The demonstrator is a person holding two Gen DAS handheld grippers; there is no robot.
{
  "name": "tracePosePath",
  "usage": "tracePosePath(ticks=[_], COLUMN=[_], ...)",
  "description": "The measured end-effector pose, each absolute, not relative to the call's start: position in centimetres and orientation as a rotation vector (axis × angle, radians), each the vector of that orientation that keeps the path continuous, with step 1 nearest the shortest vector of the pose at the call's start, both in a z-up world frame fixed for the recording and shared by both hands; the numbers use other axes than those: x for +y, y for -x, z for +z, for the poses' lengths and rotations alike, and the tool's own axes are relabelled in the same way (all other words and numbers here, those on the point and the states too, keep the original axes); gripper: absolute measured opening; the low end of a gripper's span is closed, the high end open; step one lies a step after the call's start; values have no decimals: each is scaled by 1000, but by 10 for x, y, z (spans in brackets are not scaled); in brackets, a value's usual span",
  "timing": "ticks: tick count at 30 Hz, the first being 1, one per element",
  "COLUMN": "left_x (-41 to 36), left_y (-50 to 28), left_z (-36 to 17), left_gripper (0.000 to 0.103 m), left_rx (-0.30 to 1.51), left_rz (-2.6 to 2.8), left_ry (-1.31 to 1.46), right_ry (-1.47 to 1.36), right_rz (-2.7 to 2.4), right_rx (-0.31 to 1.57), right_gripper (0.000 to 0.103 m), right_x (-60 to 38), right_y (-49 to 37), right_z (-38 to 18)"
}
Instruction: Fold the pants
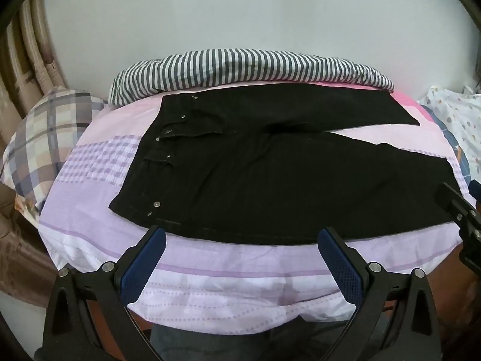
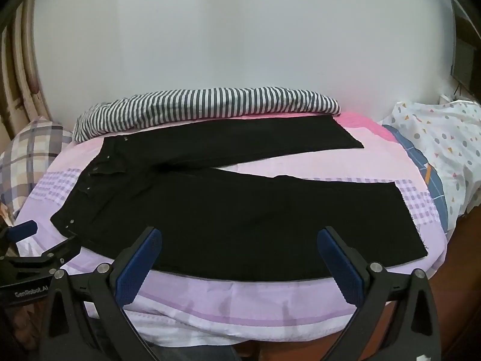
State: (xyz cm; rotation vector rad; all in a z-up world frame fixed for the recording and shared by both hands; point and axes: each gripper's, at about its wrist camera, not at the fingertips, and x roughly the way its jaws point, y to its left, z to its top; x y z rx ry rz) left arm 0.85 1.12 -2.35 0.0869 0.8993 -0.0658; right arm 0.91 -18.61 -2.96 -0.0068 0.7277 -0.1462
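One pair of black jeans (image 1: 270,180) lies spread across a single bed (image 1: 240,285), its two legs fanned apart toward the bed's right edge and its waistband toward the left. Along the far edge sits one striped bundle of cloth (image 1: 240,66), with one plaid pillow (image 1: 39,138) at the left edge and one white cloth printed with coloured shapes (image 2: 445,150) at the right. Two grippers are counted at the near edge, the left gripper (image 1: 242,236) and the right gripper (image 2: 240,236), each with two blue-padded fingers (image 1: 141,270) spread wide and nothing between them.
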Motion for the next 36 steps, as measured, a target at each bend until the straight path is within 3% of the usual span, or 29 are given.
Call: tracePosePath(ticks=[36], left_x=[8], left_y=[-20], left_z=[-33], left_gripper=[100], left_rx=[896], left_rz=[-52], left_ry=[-110], right_ry=[-69], right_rz=[-106], right_rx=[738], right_gripper=[103], right_x=[-207], right_y=[-22], right_z=[-34])
